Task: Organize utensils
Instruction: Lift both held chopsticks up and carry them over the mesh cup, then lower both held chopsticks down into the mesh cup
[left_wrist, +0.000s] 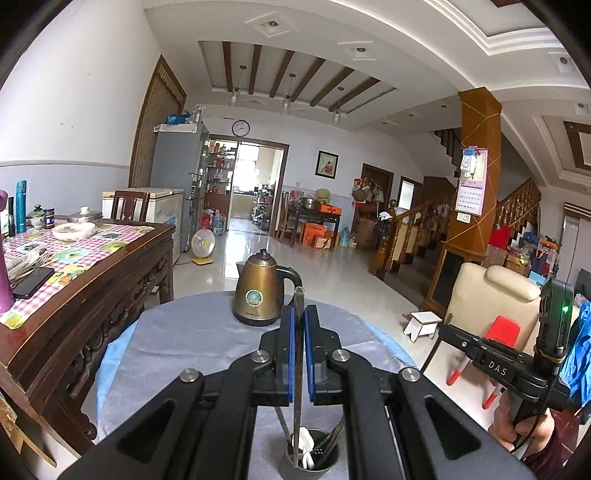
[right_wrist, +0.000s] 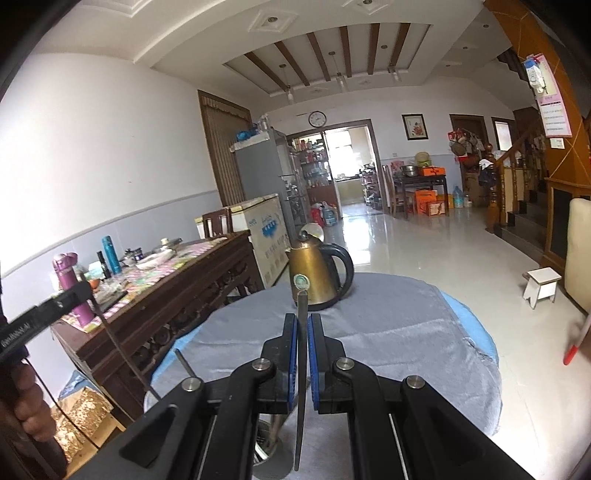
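We pinch one slim metal utensil in our left tool above the grey utensil cup, another in our right tool; ahead, a bronze electric kettle stands on the grey-clothed round tabletop.

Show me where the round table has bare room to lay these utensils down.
The grey cloth lies bare between the kettle and the table's near edge, and to the kettle's right out to the blue rim. It is crowded right under the tongs, where the utensil cup stands. The long wooden table beside it is cluttered.
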